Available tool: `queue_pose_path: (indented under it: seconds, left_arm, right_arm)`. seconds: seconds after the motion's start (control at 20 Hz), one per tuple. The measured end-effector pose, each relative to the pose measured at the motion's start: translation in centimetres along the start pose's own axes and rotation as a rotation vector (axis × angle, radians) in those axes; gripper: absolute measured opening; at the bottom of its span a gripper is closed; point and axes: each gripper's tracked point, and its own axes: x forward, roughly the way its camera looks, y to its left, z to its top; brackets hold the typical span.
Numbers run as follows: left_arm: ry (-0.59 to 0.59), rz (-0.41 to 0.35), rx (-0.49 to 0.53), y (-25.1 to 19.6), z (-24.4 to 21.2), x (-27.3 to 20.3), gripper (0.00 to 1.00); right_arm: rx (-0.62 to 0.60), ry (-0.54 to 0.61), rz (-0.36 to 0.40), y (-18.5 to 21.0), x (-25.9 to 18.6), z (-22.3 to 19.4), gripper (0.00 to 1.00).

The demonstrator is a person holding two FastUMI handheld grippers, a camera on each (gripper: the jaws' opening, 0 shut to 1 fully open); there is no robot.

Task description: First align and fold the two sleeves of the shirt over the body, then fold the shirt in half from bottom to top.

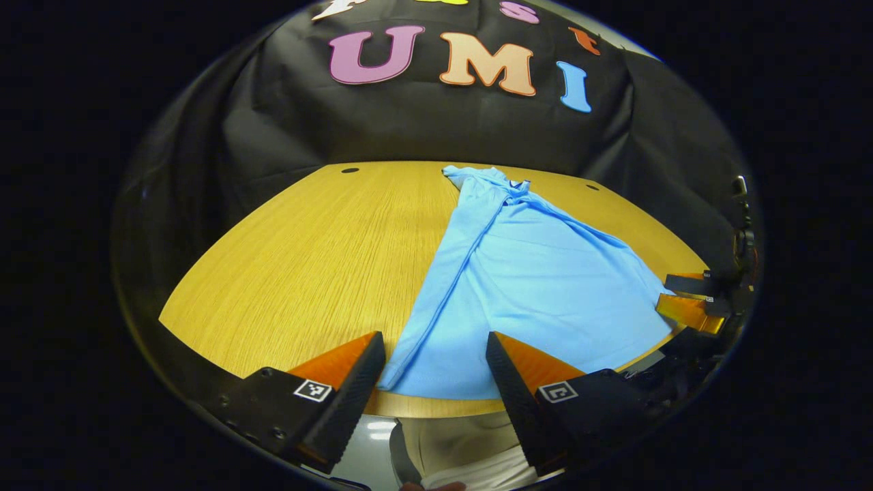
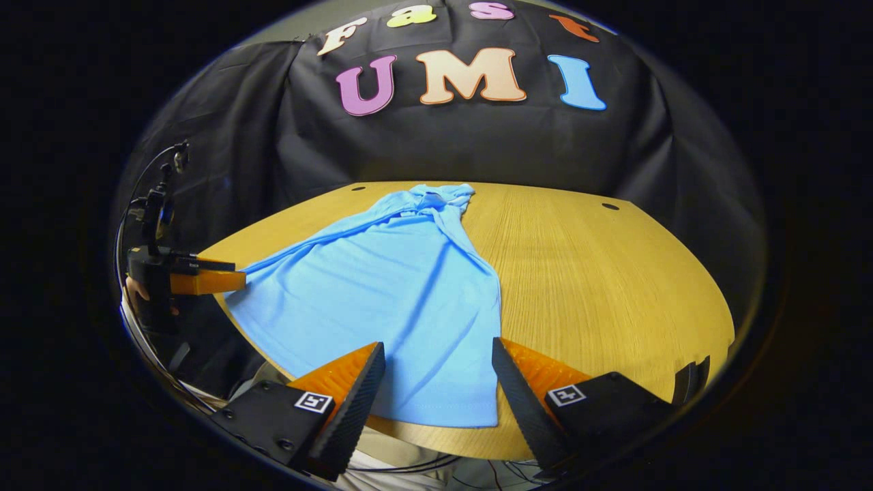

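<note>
A light blue shirt (image 1: 539, 286) lies flat on the wooden table (image 1: 320, 259), collar far, hem near, with both sleeves folded in over the body. In the left gripper view my left gripper (image 1: 435, 354) stands open just above the hem's left corner, nothing between its fingers. The right gripper (image 1: 692, 300) shows at the far right, by the shirt's right edge. In the right gripper view the shirt (image 2: 402, 293) runs away from my open right gripper (image 2: 438, 361), which hovers at the hem's right corner. The left gripper (image 2: 204, 276) and a hand sit at the left edge.
The table (image 2: 614, 273) has two small dark holes (image 2: 610, 206) near its far edge. Black cloth hangs behind it. Bare wood lies left of the shirt in the left gripper view and right of it in the right gripper view. A person's clothing shows below the near edge.
</note>
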Motion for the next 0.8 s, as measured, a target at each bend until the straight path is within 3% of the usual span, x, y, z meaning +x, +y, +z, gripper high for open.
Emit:
queue_pose_path:
  seconds: [0.05, 0.3, 0.45, 0.55, 0.6, 0.65, 0.8]
  left_arm:
    - [-0.002, 0.005, 0.009, 0.1, 0.0, -0.1, 0.94]
    - [0.000, 0.008, 0.022, 0.0, -0.1, 0.1, 0.92]
    - [-0.020, -0.020, 0.049, -1.1, -0.1, 0.1, 0.87]
    - [-0.037, -0.039, 0.061, -1.3, 0.1, -0.2, 0.68]
    - [-0.042, -0.048, 0.063, -1.6, 0.1, -0.1, 0.57]
    - [-0.040, -0.064, 0.061, -2.0, 0.2, -0.1, 0.49]
    - [-0.052, -0.082, 0.054, -2.7, 0.2, 0.1, 0.13]
  right_arm:
    - [0.001, 0.001, -0.001, -0.1, 0.0, 0.1, 0.94]
    - [-0.002, -0.014, -0.003, -0.1, 0.3, 0.0, 0.98]
    - [0.000, -0.024, 0.005, 0.3, 0.5, 0.0, 0.92]
    - [0.002, -0.025, 0.022, 1.0, 0.6, -0.1, 0.83]
    - [0.000, -0.024, 0.031, 1.3, 0.7, -0.1, 0.69]
    - [0.003, -0.019, 0.043, 1.7, 0.8, 0.0, 0.62]
    - [0.027, -0.012, 0.073, 2.4, 1.0, 0.0, 0.33]
